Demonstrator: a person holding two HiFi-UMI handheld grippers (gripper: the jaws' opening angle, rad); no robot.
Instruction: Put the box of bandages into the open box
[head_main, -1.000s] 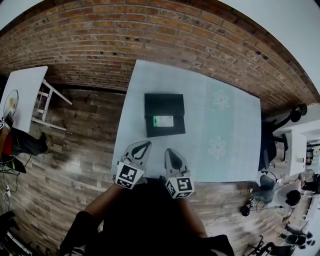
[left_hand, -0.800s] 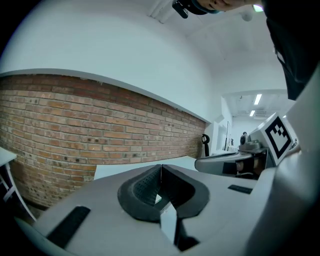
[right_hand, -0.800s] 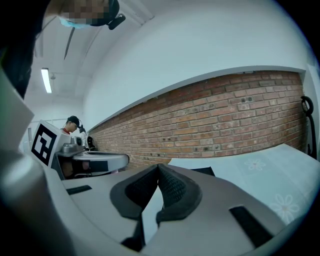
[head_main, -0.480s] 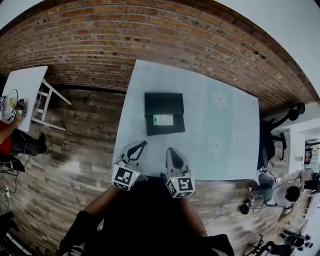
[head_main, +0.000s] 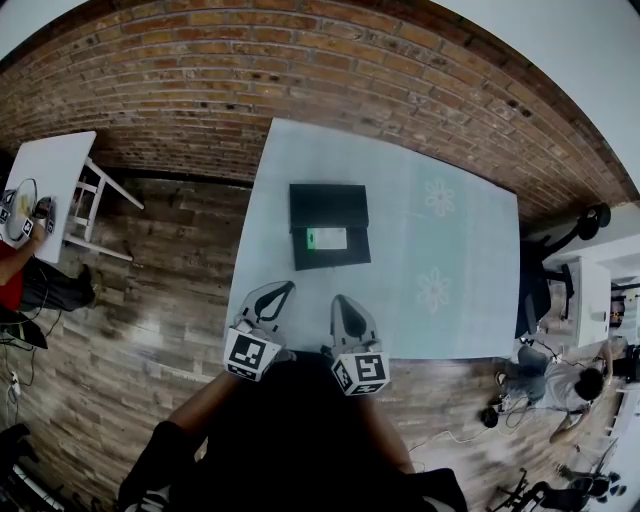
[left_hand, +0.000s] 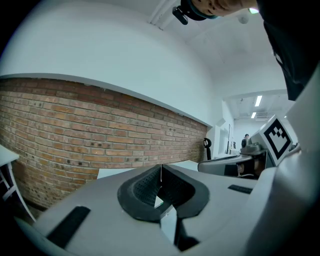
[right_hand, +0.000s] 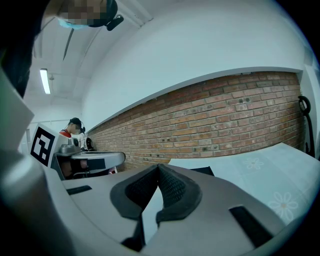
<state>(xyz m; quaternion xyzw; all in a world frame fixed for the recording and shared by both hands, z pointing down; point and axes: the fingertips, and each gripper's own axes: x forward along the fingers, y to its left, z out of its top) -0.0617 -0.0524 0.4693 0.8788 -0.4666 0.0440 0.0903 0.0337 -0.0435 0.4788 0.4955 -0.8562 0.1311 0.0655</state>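
The big pale table (head_main: 470, 270) fills the middle of the head view. On it sits the open box (head_main: 329, 205), black, with its lid flipped back. At the table's near edge are the left gripper (head_main: 287, 290) and the right gripper (head_main: 343, 301), well apart from that box. Each has its jaws pressed together with nothing between them. The little box of bandages (head_main: 327, 239) looks to be lying inside the open box, so the job seems done, with nothing left to move.
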